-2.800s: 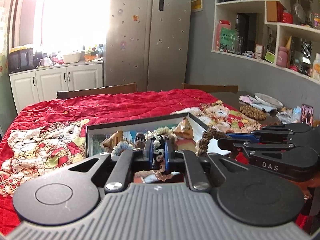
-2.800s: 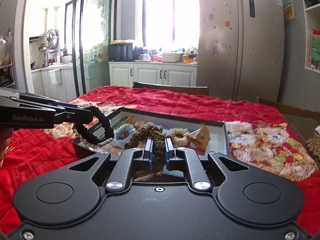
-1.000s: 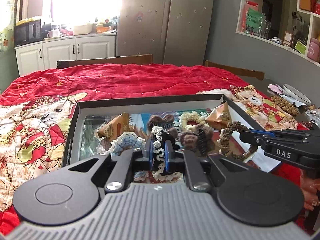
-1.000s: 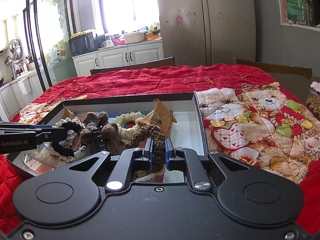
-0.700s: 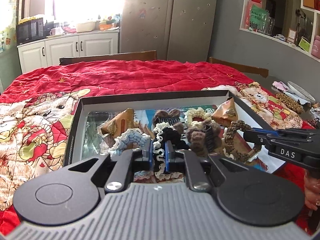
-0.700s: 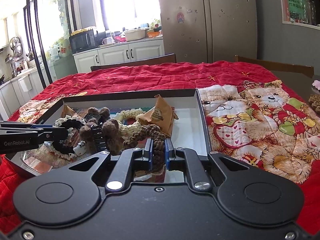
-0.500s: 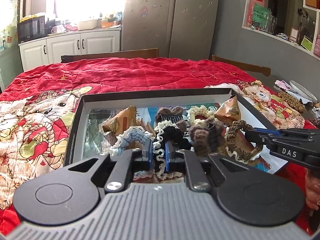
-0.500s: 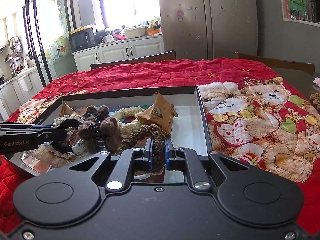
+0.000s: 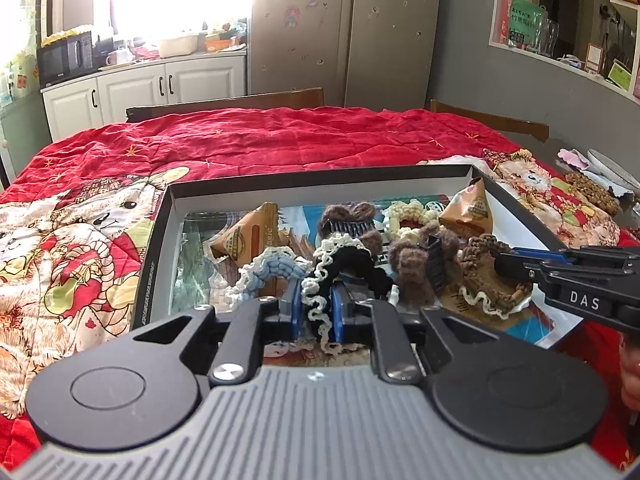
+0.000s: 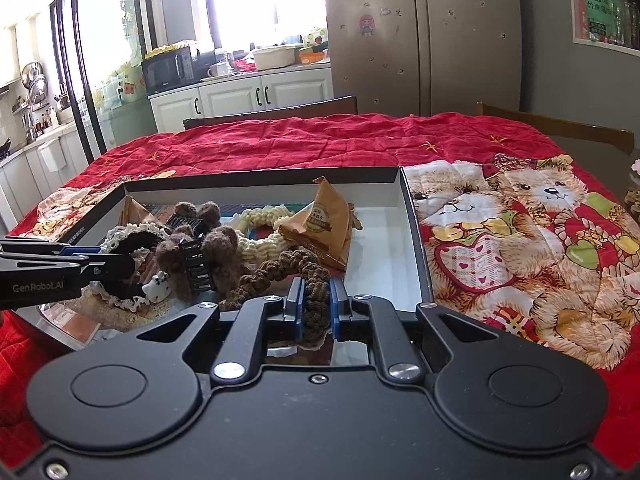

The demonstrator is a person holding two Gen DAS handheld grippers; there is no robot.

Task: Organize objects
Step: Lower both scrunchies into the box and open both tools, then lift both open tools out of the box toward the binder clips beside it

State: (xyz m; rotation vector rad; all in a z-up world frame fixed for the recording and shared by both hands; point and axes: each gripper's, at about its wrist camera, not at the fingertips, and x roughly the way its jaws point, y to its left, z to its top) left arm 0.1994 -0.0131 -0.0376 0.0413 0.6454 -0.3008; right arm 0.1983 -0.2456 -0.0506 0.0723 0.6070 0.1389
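The black scrunchie with cream lace trim [image 9: 340, 268] is clamped between the closed fingers of the left gripper [image 9: 316, 306] over the shallow black-rimmed box [image 9: 304, 178], while the right gripper [image 10: 314, 306] grips the brown knitted scrunchie [image 10: 288, 270] beside the fuzzy brown hair claws [image 10: 200, 256] and orange snack packets [image 10: 320, 220] on the red quilt [image 9: 280, 136].

Left gripper [image 9: 316, 306] and right gripper [image 10: 314, 306] both clamped, level, side by side.
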